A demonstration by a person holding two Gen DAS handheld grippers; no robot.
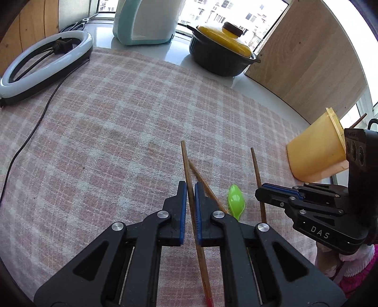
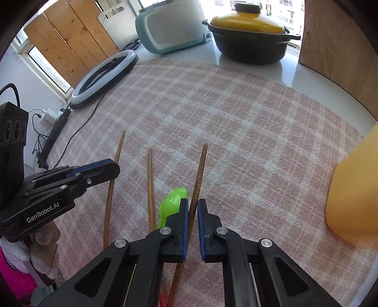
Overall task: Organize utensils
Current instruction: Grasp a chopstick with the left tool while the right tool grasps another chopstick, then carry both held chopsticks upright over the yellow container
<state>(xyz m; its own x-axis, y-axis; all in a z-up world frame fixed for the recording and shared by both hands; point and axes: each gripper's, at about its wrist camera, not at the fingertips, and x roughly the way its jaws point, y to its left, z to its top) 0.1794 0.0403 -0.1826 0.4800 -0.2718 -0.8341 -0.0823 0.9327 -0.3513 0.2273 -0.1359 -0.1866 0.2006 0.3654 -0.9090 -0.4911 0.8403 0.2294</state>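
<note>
Three wooden chopsticks and a green plastic spoon (image 1: 235,199) lie on the pink checked cloth (image 1: 106,132). My left gripper (image 1: 191,186) straddles the left chopstick (image 1: 186,163) with its jaws nearly closed around it. My right gripper (image 2: 193,203) straddles the right chopstick (image 2: 200,165) the same way, with a small gap on the right side. The middle chopstick (image 2: 149,179) lies free between them, next to the spoon (image 2: 172,200). A yellow plastic cup (image 1: 314,153) stands at the right; it also shows in the right wrist view (image 2: 354,189).
A ring light (image 1: 45,68) with its cable lies at the back left. A teal and white appliance (image 1: 146,21) and a black pot with a yellow lid (image 1: 222,49) stand at the back. A wooden board (image 1: 311,59) leans at the back right.
</note>
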